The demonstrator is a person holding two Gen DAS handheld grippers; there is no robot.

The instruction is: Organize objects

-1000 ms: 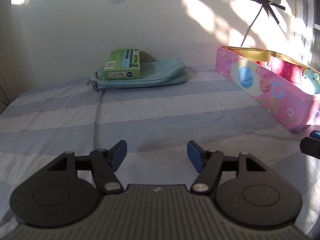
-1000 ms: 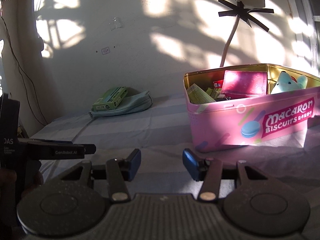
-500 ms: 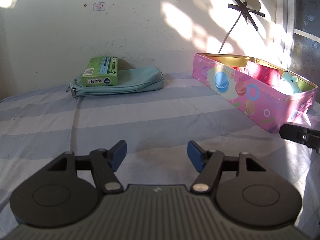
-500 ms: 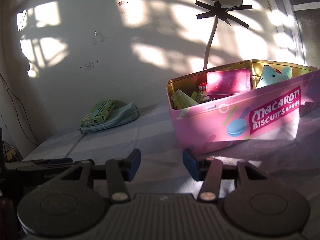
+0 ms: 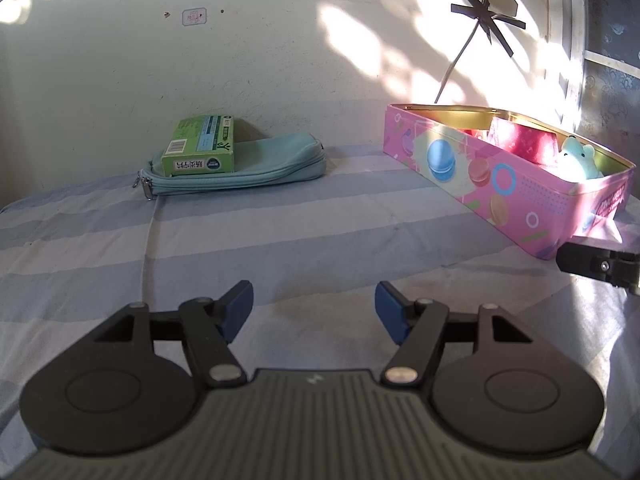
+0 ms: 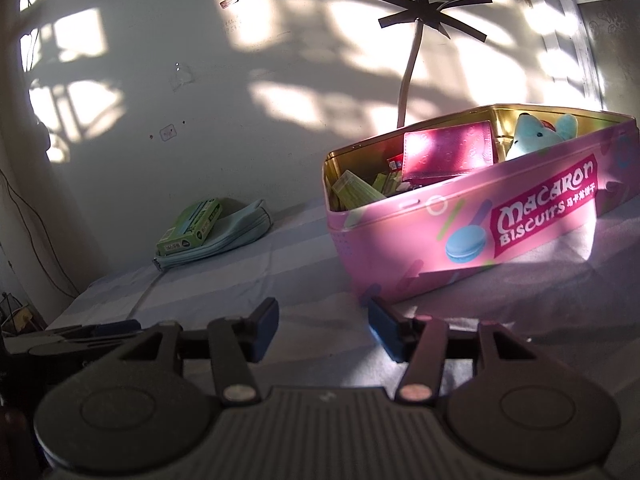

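A bed with a blue and grey striped sheet fills the lower part of the room, and it meets the pale wall at the far side. On the right stands the pink biscuit tin, open on top, one short end just beyond the right gripper, a little right of its blue pads. From the left gripper the same tin lies well apart, ahead and to the right. Both grippers hold nothing and their jaws stand wide. Inside the tin I can see a magenta wallet leaning upright, a light blue plush toy beside it, and green packets at the near end; what lies under them is hidden by the tin wall. Against the wall, far ahead of both grippers, a teal zip pouch lies flat with a green carton resting on top of it. The print on the carton is too small to read. A part of the right gripper comes in at the right edge of the left view, cut off by the frame. Between the pouch and the tin the sheet is bare. The left edge of the bed drops off near a dark cable on the wall.
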